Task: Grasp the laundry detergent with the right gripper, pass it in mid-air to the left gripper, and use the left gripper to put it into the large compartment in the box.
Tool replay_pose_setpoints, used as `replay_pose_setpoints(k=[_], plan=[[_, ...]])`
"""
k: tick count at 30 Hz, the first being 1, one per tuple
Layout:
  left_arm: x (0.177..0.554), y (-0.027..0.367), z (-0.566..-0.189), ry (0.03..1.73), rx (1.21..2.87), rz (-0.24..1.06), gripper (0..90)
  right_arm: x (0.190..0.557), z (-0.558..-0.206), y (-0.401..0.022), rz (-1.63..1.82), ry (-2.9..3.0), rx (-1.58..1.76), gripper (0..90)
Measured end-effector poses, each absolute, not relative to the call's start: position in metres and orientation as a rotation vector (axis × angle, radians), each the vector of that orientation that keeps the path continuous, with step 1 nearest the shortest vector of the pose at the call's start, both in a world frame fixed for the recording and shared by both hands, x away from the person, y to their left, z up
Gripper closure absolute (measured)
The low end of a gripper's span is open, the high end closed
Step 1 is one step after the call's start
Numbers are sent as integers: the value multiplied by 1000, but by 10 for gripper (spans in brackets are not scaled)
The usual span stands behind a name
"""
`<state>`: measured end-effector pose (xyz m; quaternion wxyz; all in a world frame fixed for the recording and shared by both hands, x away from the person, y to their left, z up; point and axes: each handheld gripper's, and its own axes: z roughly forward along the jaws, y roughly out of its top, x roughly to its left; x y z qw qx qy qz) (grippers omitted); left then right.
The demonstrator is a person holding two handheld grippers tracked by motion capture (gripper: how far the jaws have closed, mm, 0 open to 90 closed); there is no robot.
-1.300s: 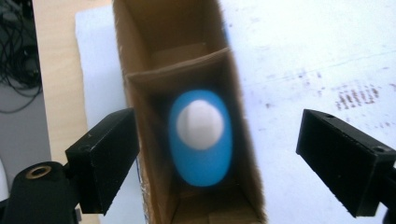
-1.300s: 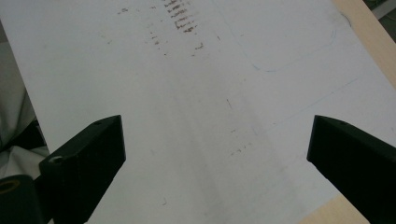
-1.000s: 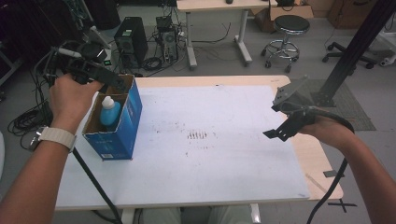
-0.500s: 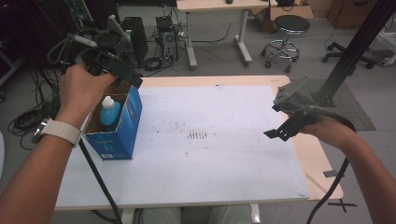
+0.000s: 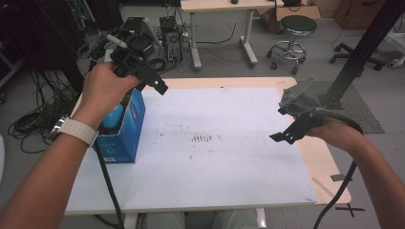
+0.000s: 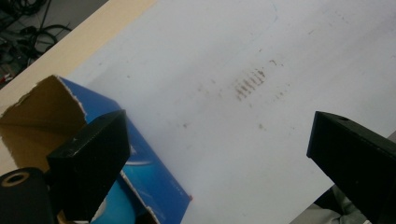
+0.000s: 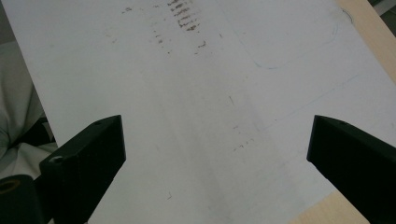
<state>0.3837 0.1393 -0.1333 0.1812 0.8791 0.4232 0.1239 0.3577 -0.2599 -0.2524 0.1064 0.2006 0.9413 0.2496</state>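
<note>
the left gripper [image 5: 160, 86] hangs above the open blue box [image 5: 125, 129] at the desk's [image 5: 229, 191] left edge. its fingers [image 6: 91, 161] have just been opening and stand wide apart with nothing between them. inside the box sits a light blue bottle [image 5: 113, 117], partly hidden by the hand. the right gripper [image 5: 286, 136] hovers over the white sheet [image 5: 215, 157] near the desk's right side, fingers [image 7: 84, 168] spread wide and empty, well apart from the box.
</note>
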Motion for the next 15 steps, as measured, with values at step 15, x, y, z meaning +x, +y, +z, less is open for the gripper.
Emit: replay_pose_setpoints(k=[15], plan=[[386, 106, -141, 1031, 2578, 290, 65, 358, -252, -256, 730, 2787, 588, 41]])
